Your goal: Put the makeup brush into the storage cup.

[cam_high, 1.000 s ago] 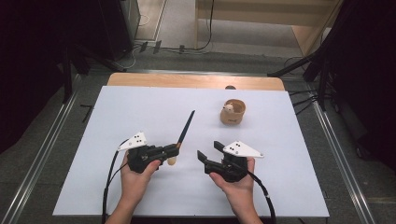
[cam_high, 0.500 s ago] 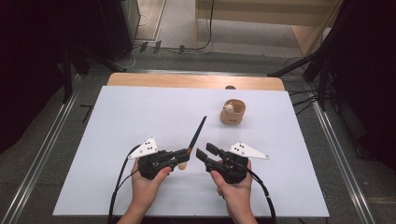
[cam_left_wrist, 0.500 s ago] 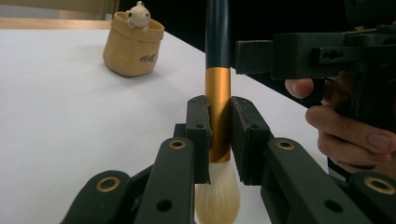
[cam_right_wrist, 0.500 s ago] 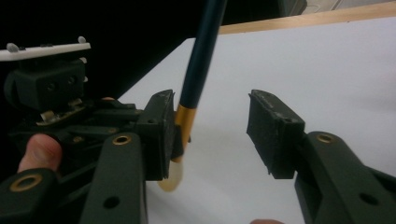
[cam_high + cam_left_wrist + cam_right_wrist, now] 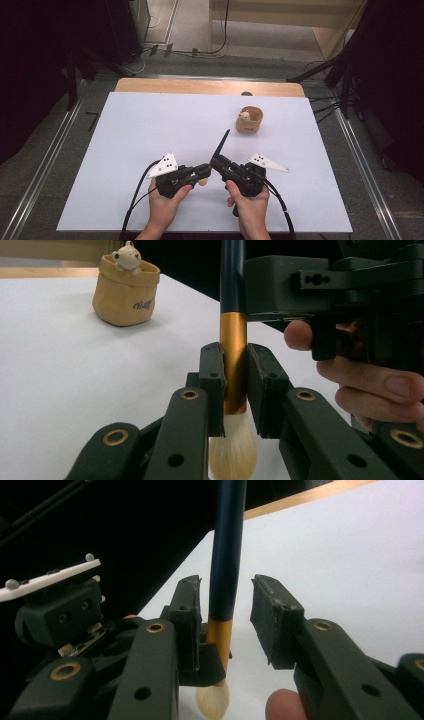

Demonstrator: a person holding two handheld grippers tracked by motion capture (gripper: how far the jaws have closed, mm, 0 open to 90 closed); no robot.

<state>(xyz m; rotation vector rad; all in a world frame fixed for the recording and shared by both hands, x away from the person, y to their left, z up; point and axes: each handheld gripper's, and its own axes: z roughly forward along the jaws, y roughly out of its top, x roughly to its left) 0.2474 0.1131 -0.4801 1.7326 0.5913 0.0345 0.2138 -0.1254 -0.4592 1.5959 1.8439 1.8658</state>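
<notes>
- A white desk (image 5: 150,150) is seen, with a tan pouch (image 5: 249,120) on it.
- A makeup brush (image 5: 233,340), near the pouch, is clenched at its gold ferrule by the left hand-held gripper (image 5: 235,385).
- The right hand-held gripper (image 5: 225,615) has just been closing around the brush handle; one pad is not yet touching.

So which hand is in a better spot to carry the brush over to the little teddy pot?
The left, probably. The left gripper is already clamped on the brush at its gold band. The right gripper has been closing around the dark handle, but a gap shows beside one pad. The pot is nearer the right, though.
</notes>
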